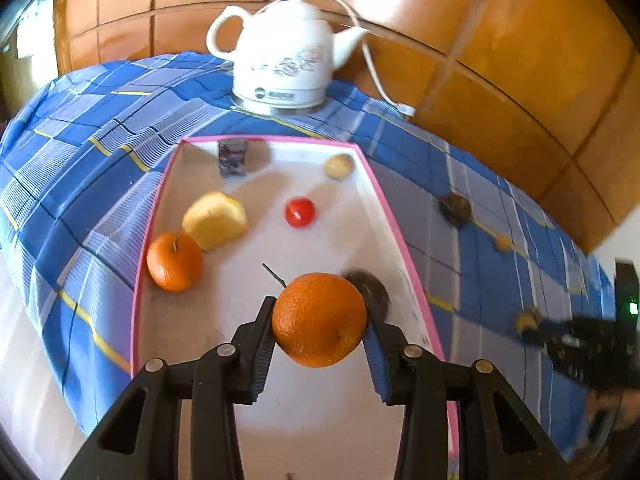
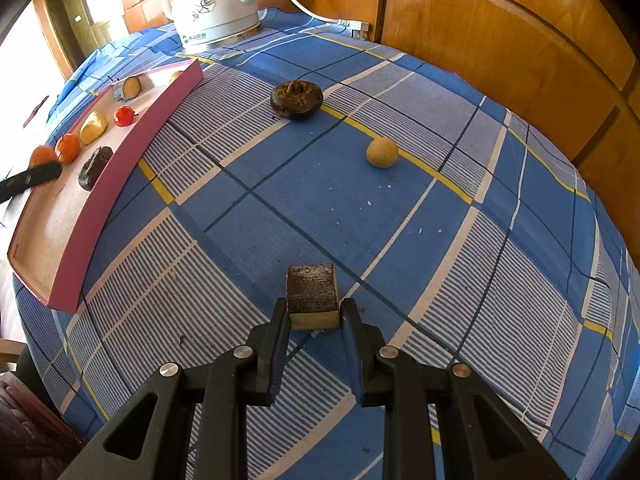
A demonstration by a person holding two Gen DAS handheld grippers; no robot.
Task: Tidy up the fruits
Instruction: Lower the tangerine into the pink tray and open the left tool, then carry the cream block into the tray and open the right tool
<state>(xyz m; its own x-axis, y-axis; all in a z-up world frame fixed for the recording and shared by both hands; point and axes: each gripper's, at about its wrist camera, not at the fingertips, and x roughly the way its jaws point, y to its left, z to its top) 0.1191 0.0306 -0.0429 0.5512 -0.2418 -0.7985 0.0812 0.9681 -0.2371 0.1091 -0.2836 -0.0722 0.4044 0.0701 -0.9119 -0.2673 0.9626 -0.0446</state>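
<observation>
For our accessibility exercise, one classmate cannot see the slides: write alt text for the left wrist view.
Black tongs grip an orange above a pink-rimmed white tray on a blue checked tablecloth. In the tray lie a smaller orange fruit, a yellow fruit, a small red fruit and a few other pieces. A white teapot-shaped kettle stands behind.

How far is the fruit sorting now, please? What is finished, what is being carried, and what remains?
Done: the pink-rimmed tray holds a small orange, a yellow piece, a red fruit and some others.

In hand: the left hand-held gripper holds an orange over the tray; the right hand-held gripper grips a brown-topped block.

Left: a dark round fruit and a pale ball on the cloth.
</observation>
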